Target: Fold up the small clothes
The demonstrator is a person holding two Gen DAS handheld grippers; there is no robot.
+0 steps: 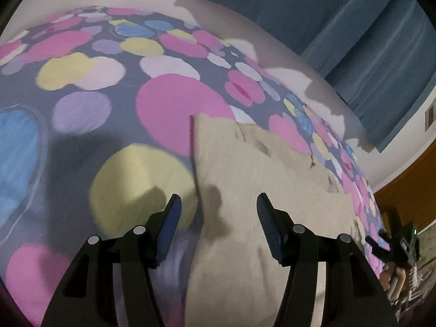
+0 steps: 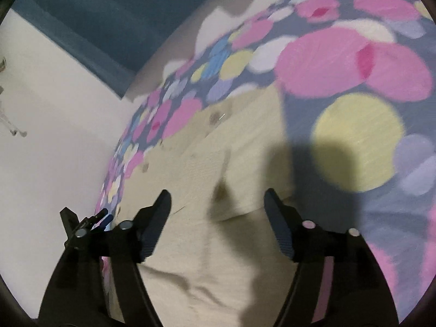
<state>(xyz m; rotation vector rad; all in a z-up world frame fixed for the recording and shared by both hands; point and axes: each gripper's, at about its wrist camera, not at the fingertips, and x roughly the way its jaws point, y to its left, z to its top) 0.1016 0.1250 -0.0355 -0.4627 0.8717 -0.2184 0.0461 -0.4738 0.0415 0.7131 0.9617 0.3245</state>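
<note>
A beige garment [image 1: 261, 174] lies flat on the bed's spotted cover [image 1: 81, 87], a grey sheet dotted with pink, yellow, lilac and blue rounds. The left gripper [image 1: 219, 204] hangs above the cloth's left edge, jaws standing apart with nothing between them; the garment spreads from there toward one o'clock. The right gripper [image 2: 218, 199] hovers over the same cloth [image 2: 207, 163], its jaws spread wide and empty, a fold line running just beyond the fingertips. At eleven o'clock a blue curtain [image 2: 90, 19] hangs against the pale wall [image 2: 54, 122].
</note>
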